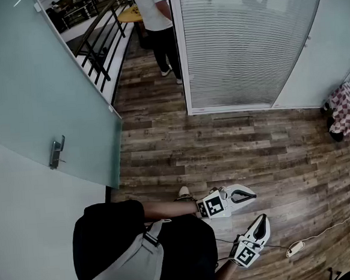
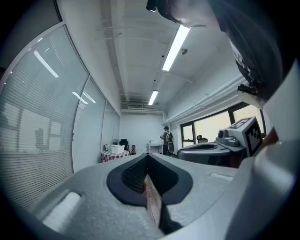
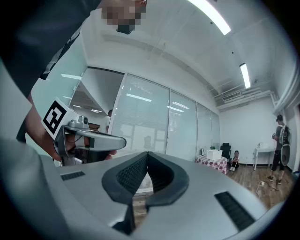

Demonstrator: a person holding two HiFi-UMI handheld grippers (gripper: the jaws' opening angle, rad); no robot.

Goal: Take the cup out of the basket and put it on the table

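Note:
No cup and no basket show in any view. In the head view my left gripper point(image 1: 252, 195) is held low over the wooden floor point(image 1: 235, 143), pointing right, with its jaws together and nothing between them. Just below it my right gripper point(image 1: 264, 221) is also shut and empty. The left gripper view has its own shut gripper point(image 2: 148, 174) in front and the right gripper point(image 2: 241, 136) beside it. The right gripper view has its own shut gripper point(image 3: 146, 164) in front and the left gripper point(image 3: 82, 136) to its left.
A table with a red checked cloth point(image 1: 349, 112) stands at the right edge, with a white box point(image 3: 214, 153) on it. A glass door with a handle point(image 1: 56, 152) is on the left. A person point(image 1: 157, 29) stands by the blinds-covered glass wall point(image 1: 245, 40). A cable plug point(image 1: 294, 249) lies on the floor.

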